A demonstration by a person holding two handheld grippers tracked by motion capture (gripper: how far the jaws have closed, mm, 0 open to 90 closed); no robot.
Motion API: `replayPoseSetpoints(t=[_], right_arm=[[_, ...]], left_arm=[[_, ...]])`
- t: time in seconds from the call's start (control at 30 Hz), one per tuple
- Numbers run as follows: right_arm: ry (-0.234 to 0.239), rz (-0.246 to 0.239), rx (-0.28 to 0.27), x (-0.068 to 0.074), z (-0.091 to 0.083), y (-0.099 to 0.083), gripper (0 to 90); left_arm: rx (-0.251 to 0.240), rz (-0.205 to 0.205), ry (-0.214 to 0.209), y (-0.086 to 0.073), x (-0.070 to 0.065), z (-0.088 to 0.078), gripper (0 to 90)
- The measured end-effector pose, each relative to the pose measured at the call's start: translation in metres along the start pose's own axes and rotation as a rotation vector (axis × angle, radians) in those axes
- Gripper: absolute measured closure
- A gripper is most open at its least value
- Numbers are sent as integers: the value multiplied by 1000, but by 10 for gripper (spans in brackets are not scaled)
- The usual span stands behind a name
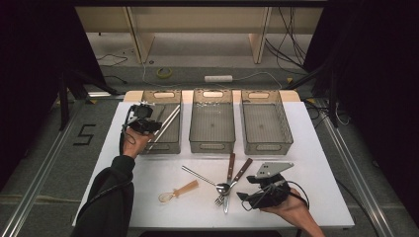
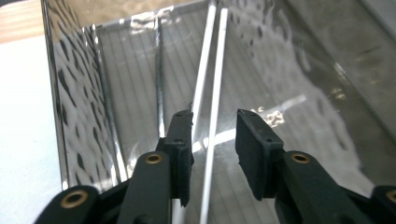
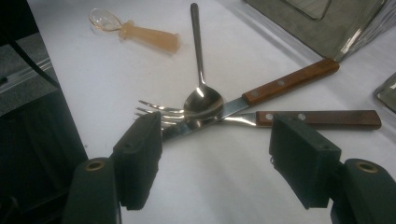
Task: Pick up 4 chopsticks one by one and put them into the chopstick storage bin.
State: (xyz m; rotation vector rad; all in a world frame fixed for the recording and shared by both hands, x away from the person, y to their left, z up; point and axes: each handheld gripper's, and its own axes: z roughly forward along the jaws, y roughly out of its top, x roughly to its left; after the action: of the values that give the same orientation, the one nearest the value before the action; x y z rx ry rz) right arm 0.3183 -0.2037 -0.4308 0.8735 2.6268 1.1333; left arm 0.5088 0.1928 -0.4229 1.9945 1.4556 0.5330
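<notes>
Two thin pale chopsticks [image 1: 168, 123] [image 2: 215, 70] lean inside the clear left bin [image 1: 163, 95] [image 2: 70, 93]. My left gripper [image 1: 157, 127] [image 2: 214, 121] reaches into that bin, and both sticks run through the gap between its jaws. The jaws stand apart and the pads do not press on the sticks. On the white table near the front, a metal spoon [image 1: 200, 177] [image 3: 198, 56], a wooden-handled knife [image 1: 230, 165] [image 3: 289, 81] and a wooden-handled fork [image 1: 242, 170] [image 3: 317, 119] lie crossed. My right gripper [image 1: 242, 197] [image 3: 217, 123] sits open just right of them, holding nothing.
A clear plastic spoon with an orange handle [image 1: 180, 191] [image 3: 149, 36] lies front-left of the pile. The middle bin [image 1: 212, 95] and right bin [image 1: 259, 95] stand along the back of the table [image 1: 316, 148]. Cables and a tape roll lie on the floor beyond.
</notes>
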Motion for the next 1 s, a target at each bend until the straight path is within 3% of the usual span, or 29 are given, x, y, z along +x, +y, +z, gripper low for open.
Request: replayPoseSetpoints(t=[0.07,0.23,0.33,0.43,0.67,1.0], right_arm=[[-1,1,-1,0,0,0,355],[-4,3,-10,-1,-1,0,354],[-8,5,-19,0,-2,0,350],[-14,8,-37,1,-3,-1,346],[-22,17,-42,1,-1,-2,331],[-34,43,-72,0,-3,-5,321]], left_arm=[[-6,4,-24,-1,-2,-5,559],[-24,17,-136,-8,-11,-24,407],[-2,79,-174,-12,-17,-33,356],[2,93,-220,-15,-23,-45,326],[35,171,-244,-23,-41,-62,283],[82,244,-279,-43,-60,-75,238]])
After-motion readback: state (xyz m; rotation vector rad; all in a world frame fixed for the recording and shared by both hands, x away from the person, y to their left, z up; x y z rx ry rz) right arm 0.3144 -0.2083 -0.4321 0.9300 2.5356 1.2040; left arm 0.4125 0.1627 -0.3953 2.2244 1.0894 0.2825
